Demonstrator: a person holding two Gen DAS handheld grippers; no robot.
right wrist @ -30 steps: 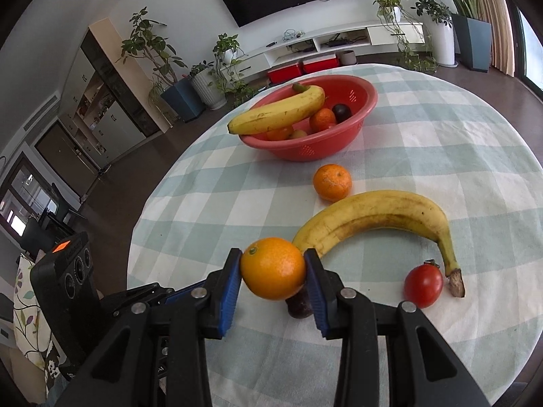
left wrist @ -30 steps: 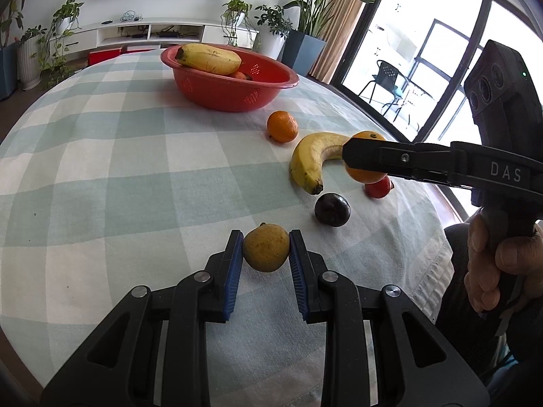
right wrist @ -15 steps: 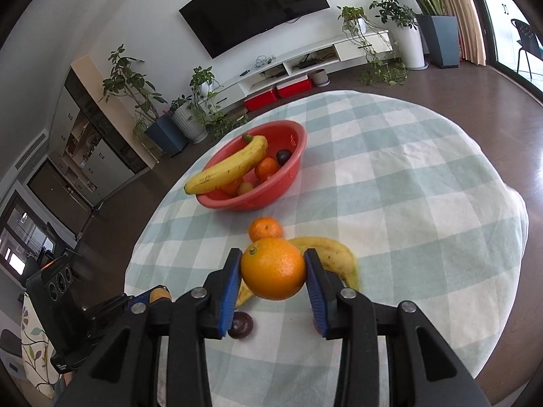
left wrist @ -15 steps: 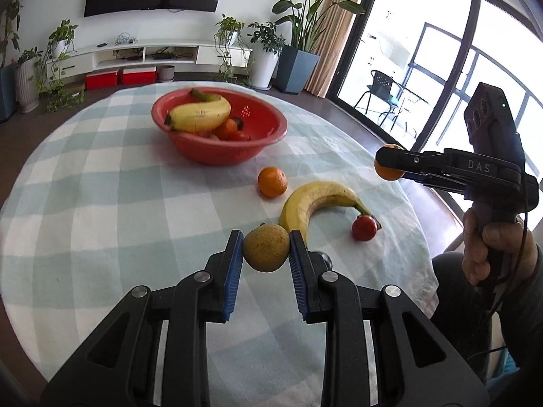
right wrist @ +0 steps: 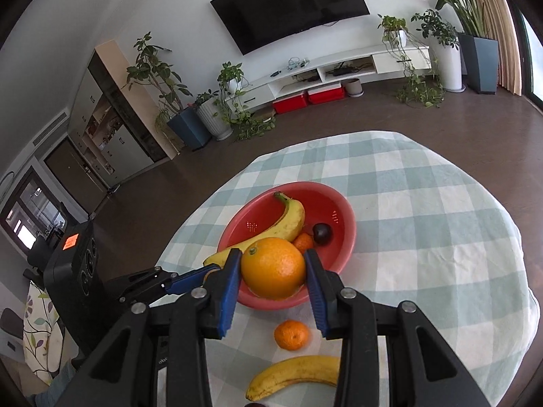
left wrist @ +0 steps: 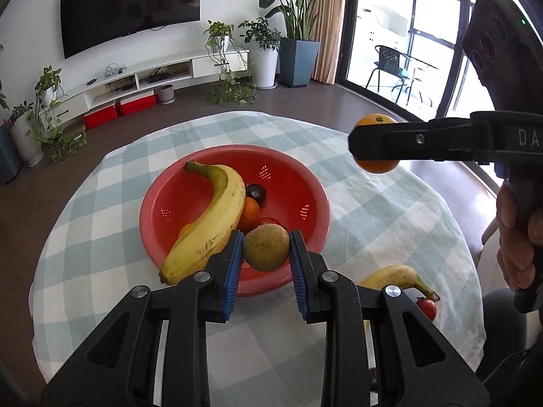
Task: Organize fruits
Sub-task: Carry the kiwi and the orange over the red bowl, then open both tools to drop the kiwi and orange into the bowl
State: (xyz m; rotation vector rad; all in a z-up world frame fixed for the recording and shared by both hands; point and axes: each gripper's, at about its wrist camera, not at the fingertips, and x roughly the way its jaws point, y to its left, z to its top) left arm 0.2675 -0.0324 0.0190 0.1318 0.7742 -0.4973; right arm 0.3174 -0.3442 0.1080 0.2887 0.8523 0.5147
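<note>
**Both grippers carry fruit over the red bowl**

The left gripper (left wrist: pixel 265 249) clamps a dull, speckled brown-green fruit (left wrist: pixel 265 247) between ribbed blue pads; the right gripper (right wrist: pixel 273 268) squeezes a glossy, dimpled orange (right wrist: pixel 273 268). Both hang above the near rim of the round red plastic bowl (left wrist: pixel 305 190), which holds a curved banana (left wrist: pixel 213 217), a dark plum (left wrist: pixel 256 191) and small oranges. On the checked cloth (right wrist: pixel 424 237) behind lie 1 mandarin (right wrist: pixel 291 334), 1 banana (right wrist: pixel 295 374) and a tomato (left wrist: pixel 427 308); its far side is bare. A second ago both fruits sat low, short of the bowl.
</note>
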